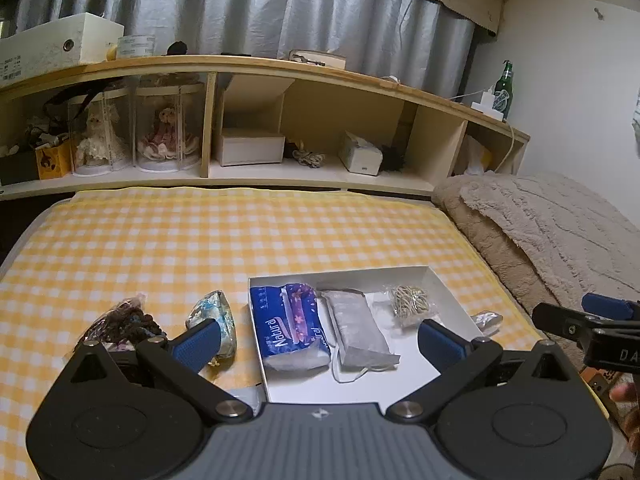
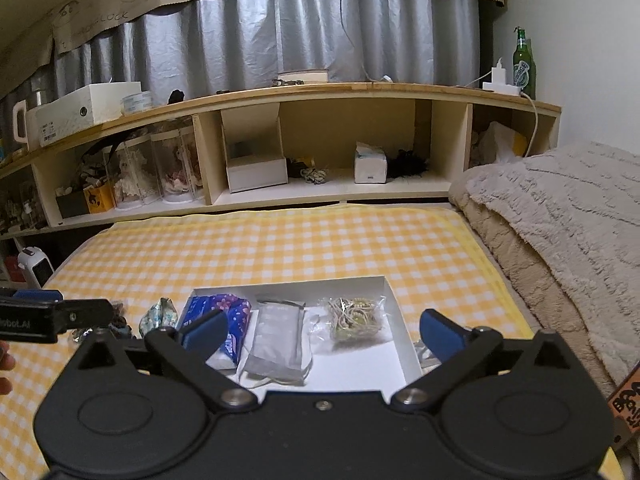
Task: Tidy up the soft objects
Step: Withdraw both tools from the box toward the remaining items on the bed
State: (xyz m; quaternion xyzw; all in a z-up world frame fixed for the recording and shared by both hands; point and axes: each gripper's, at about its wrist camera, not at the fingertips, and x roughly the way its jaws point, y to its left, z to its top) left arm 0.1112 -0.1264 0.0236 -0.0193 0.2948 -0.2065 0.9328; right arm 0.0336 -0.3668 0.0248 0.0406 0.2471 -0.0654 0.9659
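Note:
A shallow white box [image 1: 444,284] [image 2: 394,300] lies on the yellow checked cloth. It holds a blue tissue pack [image 1: 288,324] [image 2: 236,316], a grey mask pack [image 1: 356,328] [image 2: 278,340] and a bag of rubber bands [image 1: 410,300] [image 2: 354,314]. Left of the box lie a patterned pouch [image 1: 216,312] [image 2: 160,314] and a bag of dark hair ties [image 1: 124,320]. A small clear packet [image 1: 486,320] lies right of the box. My left gripper [image 1: 320,342] is open and empty above the box's near side. My right gripper [image 2: 322,332] is open and empty above the box.
A folded beige blanket [image 1: 540,224] [image 2: 560,216] lies to the right. A wooden shelf [image 1: 280,64] [image 2: 320,90] with boxes, dolls and a green bottle [image 2: 524,64] runs along the back. A white appliance [image 2: 34,266] stands at far left.

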